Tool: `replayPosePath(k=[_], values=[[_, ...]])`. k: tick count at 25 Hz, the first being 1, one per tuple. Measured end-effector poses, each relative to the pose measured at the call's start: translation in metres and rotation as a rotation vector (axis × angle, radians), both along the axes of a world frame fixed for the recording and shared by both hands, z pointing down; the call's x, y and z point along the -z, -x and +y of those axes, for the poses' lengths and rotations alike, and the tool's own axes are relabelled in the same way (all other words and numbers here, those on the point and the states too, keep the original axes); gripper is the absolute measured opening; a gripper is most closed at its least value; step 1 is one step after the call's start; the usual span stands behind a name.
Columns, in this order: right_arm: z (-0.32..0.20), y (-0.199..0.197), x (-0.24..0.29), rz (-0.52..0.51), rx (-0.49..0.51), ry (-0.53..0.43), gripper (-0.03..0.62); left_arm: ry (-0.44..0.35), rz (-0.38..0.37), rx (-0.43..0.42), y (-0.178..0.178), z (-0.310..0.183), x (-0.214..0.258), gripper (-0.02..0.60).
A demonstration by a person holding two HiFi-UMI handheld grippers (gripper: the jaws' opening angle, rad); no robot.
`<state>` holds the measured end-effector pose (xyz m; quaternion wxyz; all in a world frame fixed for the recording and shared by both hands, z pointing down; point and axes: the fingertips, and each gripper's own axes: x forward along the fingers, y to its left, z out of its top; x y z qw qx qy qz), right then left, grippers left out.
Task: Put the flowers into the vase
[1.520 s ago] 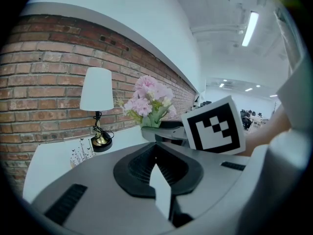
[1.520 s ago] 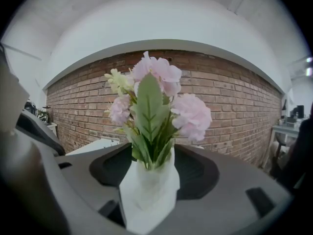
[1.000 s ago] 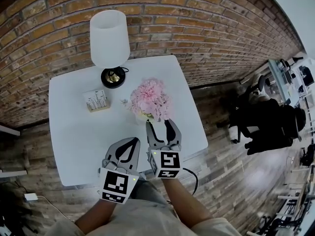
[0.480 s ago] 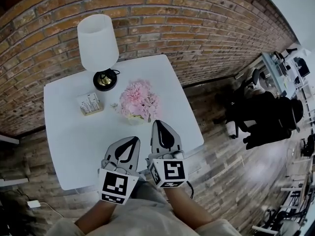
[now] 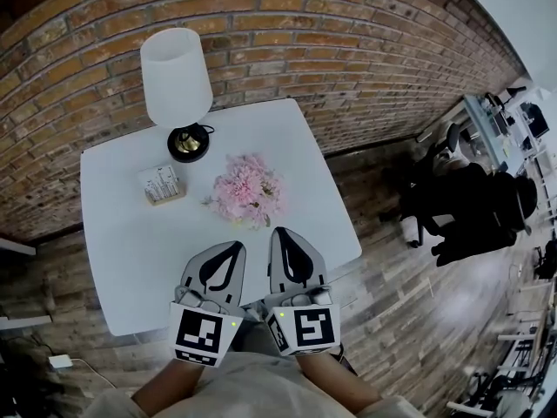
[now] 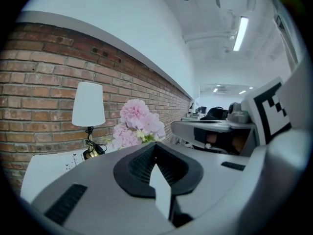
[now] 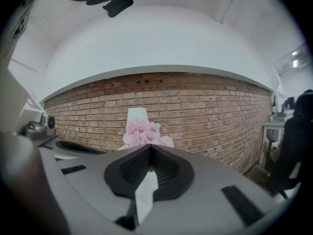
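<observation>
- Left gripper (image 5: 230, 247), lower centre-left of the head view: jaws clenched tip to tip with nothing between them. I read the same in the left gripper view.
- Right gripper (image 5: 285, 233), just to the right of it: jaws likewise pressed together and empty. The tips lie just below the flowers in the frame.
- White table (image 5: 122, 259), centre-left of the head view, set against a brick wall (image 5: 348, 50).
- Small card box (image 5: 162, 184), on the left part of the tabletop.
- Lamp (image 5: 177, 72), upper left: a white shade on a dark round base, standing at the table's far edge.
- Flowers (image 5: 249, 190), middle of the tabletop: a pink bunch. In both gripper views I see it upright beyond the jaws and apart from them. The blooms cover the vase, so I cannot make it out.
- Wooden floor (image 5: 392, 268), right of the table.
</observation>
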<state>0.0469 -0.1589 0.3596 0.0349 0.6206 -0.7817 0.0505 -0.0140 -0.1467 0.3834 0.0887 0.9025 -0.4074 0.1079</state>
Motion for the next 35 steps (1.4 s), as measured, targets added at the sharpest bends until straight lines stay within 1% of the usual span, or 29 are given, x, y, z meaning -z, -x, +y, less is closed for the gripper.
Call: replayPosePath(k=[8, 13, 20, 35], values=[[0.023, 0.007, 0.013, -0.002, -0.003, -0.014, 0.006, -0.028, 0.015, 0.011, 0.005, 0.008, 0.013, 0.002], [0.035, 0.014, 0.017, 0.018, 0.004, -0.027, 0.006, -0.04, 0.026, 0.017, 0.009, 0.016, 0.023, 0.002], [0.042, 0.023, 0.015, 0.035, 0.018, -0.021, 0.005, -0.051, 0.018, 0.016, 0.011, 0.024, 0.026, 0.002], [0.05, 0.026, 0.018, 0.055, 0.035, -0.029, 0.005, -0.063, 0.026, 0.014, 0.01, 0.029, 0.03, 0.002]])
